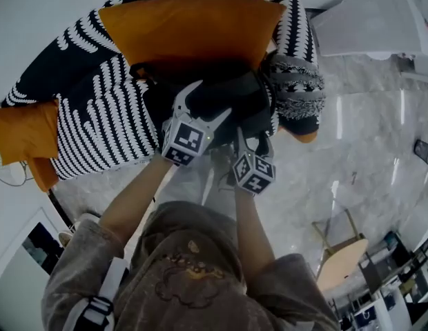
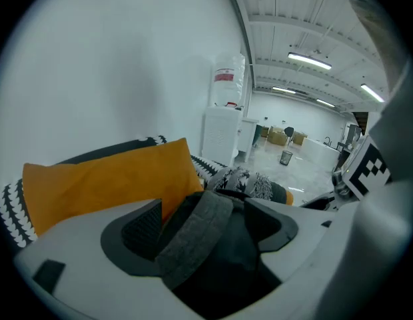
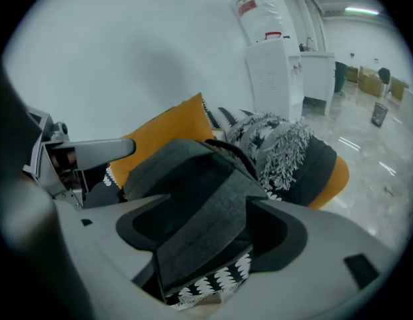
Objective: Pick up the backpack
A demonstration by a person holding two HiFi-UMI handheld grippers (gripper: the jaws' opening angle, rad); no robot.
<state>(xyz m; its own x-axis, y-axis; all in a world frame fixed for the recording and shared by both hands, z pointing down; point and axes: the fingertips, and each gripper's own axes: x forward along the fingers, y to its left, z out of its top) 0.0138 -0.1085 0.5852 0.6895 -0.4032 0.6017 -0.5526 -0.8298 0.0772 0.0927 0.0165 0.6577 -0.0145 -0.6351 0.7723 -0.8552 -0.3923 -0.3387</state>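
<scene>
While the person leans over the black-and-white patterned sofa, the dark grey fabric backpack lies slumped on its seat. It sits right against the big orange cushion at the far side and just left of a grey-and-white fringed cushion. Both tools are down at the bag. The left tool has its jaws apart, with a grey felt-like shoulder strap running up between them; as far as I can see the pads stand either side of it without pinching. The right tool is spread wide too. A broad grey felt band of the bag lies loose across its gap, with a bit of the sofa's pattern showing underneath. So nothing is gripped yet, I'd say, and the lift has not begun. The bag looks soft and limp, so I'd expect it to sag and fold once it leaves the seat rather than keep any shape. How heavy it is I can't judge, since its contents are hidden. The body is far too bulky for those jaws, so the straps are the sensible hold, taken close to where they join the top so the bag hangs evenly between the two tools. The felt looks rough enough not to slip, provided each strap sits flat and full between the pads. A grip on one edge could let it slide out, and the right tool might catch the sofa cover along with the band.
</scene>
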